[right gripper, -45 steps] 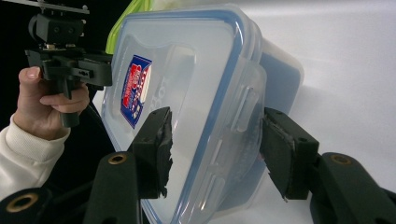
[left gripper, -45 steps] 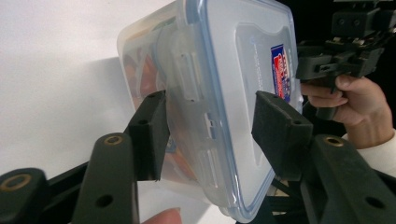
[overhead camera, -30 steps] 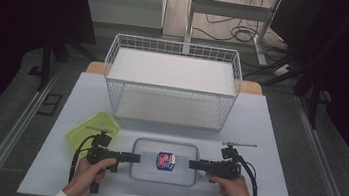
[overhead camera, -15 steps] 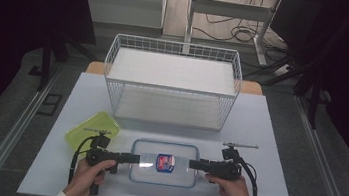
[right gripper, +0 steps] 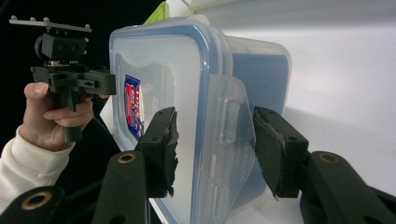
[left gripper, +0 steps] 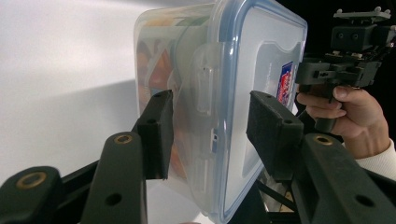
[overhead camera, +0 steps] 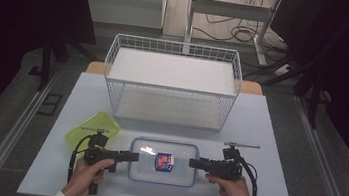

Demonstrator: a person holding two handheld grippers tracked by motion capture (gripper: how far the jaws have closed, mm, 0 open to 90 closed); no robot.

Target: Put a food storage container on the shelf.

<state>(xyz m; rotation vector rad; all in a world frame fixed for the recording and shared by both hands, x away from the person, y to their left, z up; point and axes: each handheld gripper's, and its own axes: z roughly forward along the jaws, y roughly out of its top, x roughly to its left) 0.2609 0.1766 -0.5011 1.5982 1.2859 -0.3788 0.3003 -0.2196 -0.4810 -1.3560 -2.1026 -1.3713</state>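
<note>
A clear lidded food container (overhead camera: 162, 161) with a blue seal and a red-and-blue label lies on the white table (overhead camera: 268, 135) near its front edge. My left gripper (overhead camera: 135, 157) is at the container's left end and my right gripper (overhead camera: 192, 162) at its right end. In the left gripper view the open jaws (left gripper: 210, 135) straddle the end latch (left gripper: 203, 79), one pad on the lid side and one on the base side. In the right gripper view the open jaws (right gripper: 212, 149) straddle the other latch (right gripper: 229, 121) the same way. Orange food shows through the container wall (left gripper: 154, 60).
A white wire basket (overhead camera: 176, 43) stands across the back of the table. A lime-green lid (overhead camera: 93, 128) lies to the left, just behind my left gripper. Bare table stretches right of my right hand and between the container and the basket.
</note>
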